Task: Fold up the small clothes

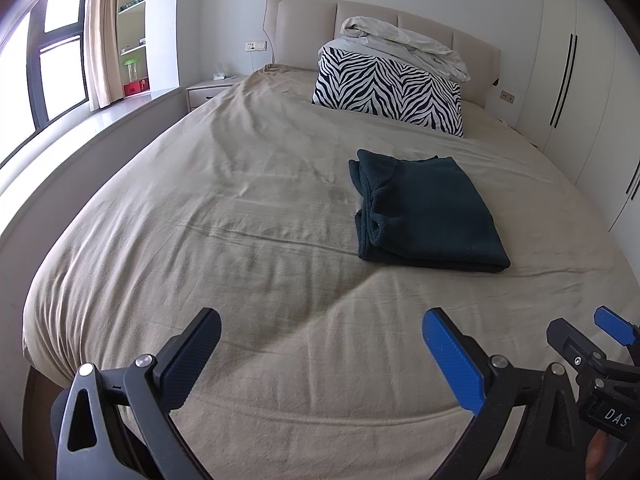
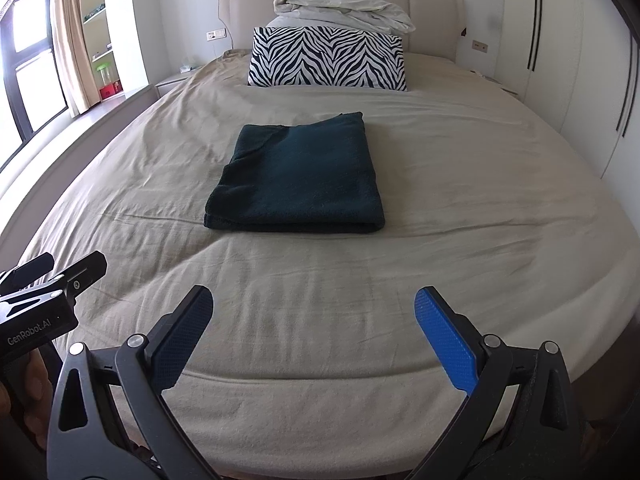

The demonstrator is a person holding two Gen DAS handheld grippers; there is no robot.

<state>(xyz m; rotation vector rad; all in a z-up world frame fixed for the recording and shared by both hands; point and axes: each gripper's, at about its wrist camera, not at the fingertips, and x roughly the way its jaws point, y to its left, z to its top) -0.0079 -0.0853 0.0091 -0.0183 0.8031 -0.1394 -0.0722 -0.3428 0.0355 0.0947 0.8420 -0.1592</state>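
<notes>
A dark teal garment (image 1: 428,212) lies folded into a flat rectangle on the beige bed sheet (image 1: 240,240); in the right wrist view the garment (image 2: 300,176) sits in the middle of the bed (image 2: 480,208). My left gripper (image 1: 320,320) is open and empty over the foot of the bed, well short of the garment. My right gripper (image 2: 314,300) is open and empty too, near the foot edge. The right gripper also shows at the left wrist view's right edge (image 1: 592,344), and the left gripper at the right wrist view's left edge (image 2: 52,276).
A zebra-print pillow (image 2: 326,58) and a crumpled white duvet (image 2: 344,8) lie at the padded headboard (image 2: 248,8). A nightstand (image 1: 208,90) and window ledge (image 1: 100,120) stand to the left, white wardrobes (image 2: 560,60) to the right.
</notes>
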